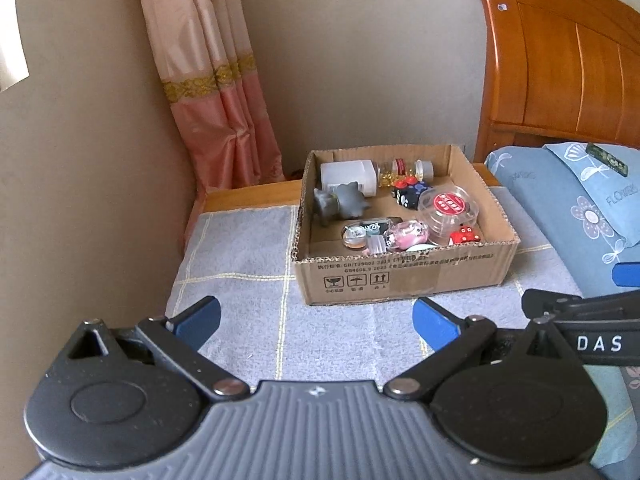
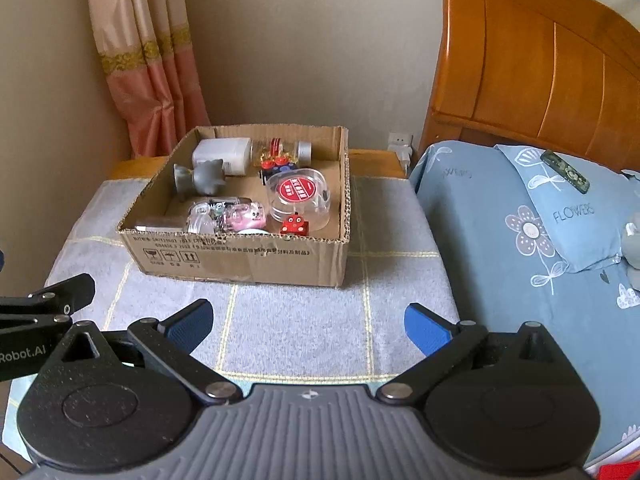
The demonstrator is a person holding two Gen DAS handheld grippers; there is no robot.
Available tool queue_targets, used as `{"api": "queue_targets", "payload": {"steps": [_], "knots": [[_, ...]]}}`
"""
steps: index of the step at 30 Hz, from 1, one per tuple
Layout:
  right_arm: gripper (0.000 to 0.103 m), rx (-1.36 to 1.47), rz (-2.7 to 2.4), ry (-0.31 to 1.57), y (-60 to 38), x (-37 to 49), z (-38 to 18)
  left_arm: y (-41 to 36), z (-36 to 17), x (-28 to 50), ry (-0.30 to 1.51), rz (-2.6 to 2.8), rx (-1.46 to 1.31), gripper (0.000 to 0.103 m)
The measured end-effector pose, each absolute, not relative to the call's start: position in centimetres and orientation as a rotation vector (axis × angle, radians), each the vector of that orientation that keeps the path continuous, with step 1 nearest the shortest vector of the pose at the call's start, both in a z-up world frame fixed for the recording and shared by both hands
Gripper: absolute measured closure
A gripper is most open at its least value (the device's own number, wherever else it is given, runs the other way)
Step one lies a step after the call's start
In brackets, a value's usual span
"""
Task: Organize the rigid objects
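Note:
An open cardboard box (image 1: 400,280) (image 2: 248,260) stands on a grey checked cloth on a small table. It holds several rigid items: a white bottle (image 1: 348,176) (image 2: 222,154), a grey toy figure (image 1: 340,200) (image 2: 200,178), a clear round case with a red lid (image 1: 450,206) (image 2: 298,194), a pink toy (image 1: 408,234) (image 2: 246,216), a small red toy (image 1: 464,237) (image 2: 295,226) and a jar with a grey cap (image 1: 408,170). My left gripper (image 1: 316,322) is open and empty, in front of the box. My right gripper (image 2: 308,324) is open and empty, also in front of it.
A bed with a blue flowered cover (image 2: 520,240) and a wooden headboard (image 2: 540,60) lies to the right. A dark flat object (image 2: 564,170) rests on the pillow. A pink curtain (image 1: 216,92) hangs at the back left. A white wall plug (image 2: 400,146) sits behind the table.

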State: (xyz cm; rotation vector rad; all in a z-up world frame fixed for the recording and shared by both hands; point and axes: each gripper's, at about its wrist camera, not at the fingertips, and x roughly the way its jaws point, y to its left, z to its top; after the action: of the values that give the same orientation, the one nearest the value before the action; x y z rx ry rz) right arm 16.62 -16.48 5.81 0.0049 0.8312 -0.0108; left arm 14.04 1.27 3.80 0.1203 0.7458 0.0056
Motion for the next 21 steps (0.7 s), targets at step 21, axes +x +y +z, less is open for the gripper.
{"api": "queue_targets", "payload": {"steps": [21], "knots": [[0.0, 0.004, -0.008, 0.8, -16.45, 16.24, 6.54, 1.27, 4.28, 13.83, 0.731, 0.011, 0.105, 0.001]]}}
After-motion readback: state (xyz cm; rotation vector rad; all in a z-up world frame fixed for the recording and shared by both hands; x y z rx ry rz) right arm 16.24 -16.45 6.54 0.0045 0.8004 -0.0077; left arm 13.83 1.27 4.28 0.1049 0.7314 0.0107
